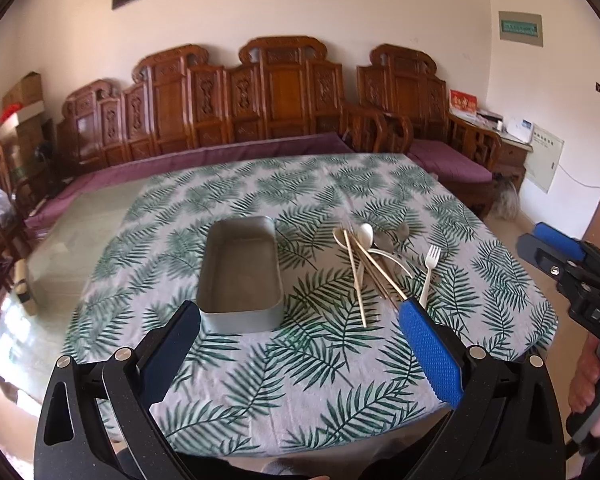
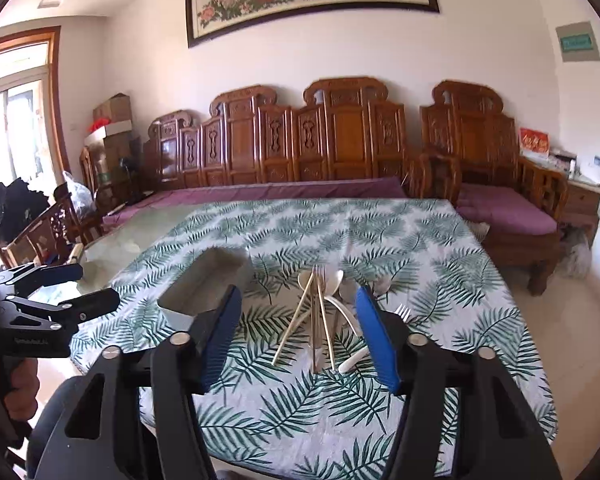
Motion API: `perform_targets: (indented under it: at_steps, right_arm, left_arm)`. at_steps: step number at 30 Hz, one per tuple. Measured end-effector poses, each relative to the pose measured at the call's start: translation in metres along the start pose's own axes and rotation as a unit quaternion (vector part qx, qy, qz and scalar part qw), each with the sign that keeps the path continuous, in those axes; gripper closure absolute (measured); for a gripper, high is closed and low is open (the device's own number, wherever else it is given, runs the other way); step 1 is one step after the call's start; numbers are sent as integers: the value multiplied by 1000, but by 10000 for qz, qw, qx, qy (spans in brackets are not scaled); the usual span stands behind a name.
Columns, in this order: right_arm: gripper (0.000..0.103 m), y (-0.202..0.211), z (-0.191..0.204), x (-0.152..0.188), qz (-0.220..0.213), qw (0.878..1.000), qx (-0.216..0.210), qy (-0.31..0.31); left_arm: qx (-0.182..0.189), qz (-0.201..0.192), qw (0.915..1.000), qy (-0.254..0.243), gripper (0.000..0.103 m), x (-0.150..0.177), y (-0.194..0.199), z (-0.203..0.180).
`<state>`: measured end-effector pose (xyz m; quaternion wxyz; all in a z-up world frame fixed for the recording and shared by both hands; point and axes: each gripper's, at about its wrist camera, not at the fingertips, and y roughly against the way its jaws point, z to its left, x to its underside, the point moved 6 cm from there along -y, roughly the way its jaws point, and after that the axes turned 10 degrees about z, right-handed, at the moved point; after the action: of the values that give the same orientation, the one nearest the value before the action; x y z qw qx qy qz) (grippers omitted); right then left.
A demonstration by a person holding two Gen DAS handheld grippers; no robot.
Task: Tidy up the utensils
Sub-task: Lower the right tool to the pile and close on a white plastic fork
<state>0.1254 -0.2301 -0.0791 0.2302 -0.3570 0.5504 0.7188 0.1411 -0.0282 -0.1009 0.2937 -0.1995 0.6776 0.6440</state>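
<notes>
An empty grey rectangular tin (image 1: 240, 317) stands mid-table on the leaf-print cloth (image 1: 300, 384). To its right lies a loose pile of utensils: wooden chopsticks (image 1: 356, 280), a white spoon (image 1: 366, 234), metal spoons (image 1: 385, 245) and a white fork (image 1: 430, 264). My left gripper (image 1: 298, 312) hovers open just short of the tin, nothing between its fingers. In the right wrist view my right gripper (image 2: 298, 294) is open and empty, aimed at the chopsticks (image 2: 296, 320) and white fork (image 2: 402, 312), with the tin (image 2: 204, 280) to its left.
A carved wooden bench (image 1: 276, 92) with a purple cushion runs behind the table, with a matching armchair (image 2: 500, 184) at the right. The table's left part (image 1: 68, 232) is bare glass. Cardboard boxes (image 2: 114, 120) are stacked at the far left. A hand (image 1: 596, 376) holds the right gripper's handle.
</notes>
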Motion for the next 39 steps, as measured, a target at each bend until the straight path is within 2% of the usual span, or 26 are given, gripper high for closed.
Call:
perform_targets:
  at_steps: [4,7,16,21,25,31,33,39]
  right_arm:
    - [54,-40,-17,4,335,9994,-77,-49]
    - [56,-64,-25,7,548,9984,-113,-51]
    - [63,-126,-59,25,1049,9942,-127,-206]
    - [63,-147,-79,39,1274,9909,-41,-422]
    - [63,-165,-95,52,1482,9870,77,-612]
    - [63,-181,-105,60,1675,9830,171,-727]
    - [63,-185,-104,60,1705,9828,189,-690]
    - [63,-194,-103,59,1805,9811,202,-665]
  left_arm:
    - [151,97,9998,-67,7,-5,-26,-5]
    - [288,234,9992,-131,7,-9,-47,-11]
    - [575,748,9949,-348,29,-9,-105,-33]
    - [730,1102,9901,-476,41,-4,-149,-51]
    - [786,1337,9866,-507,43,-1,-186,-63]
    - [760,1667,9816,-534,60,1,-231,-74]
    - [728,1724,9810,-513,66,1,-240,-74]
    - [646,1810,9795,-597,71,1,-254,-73]
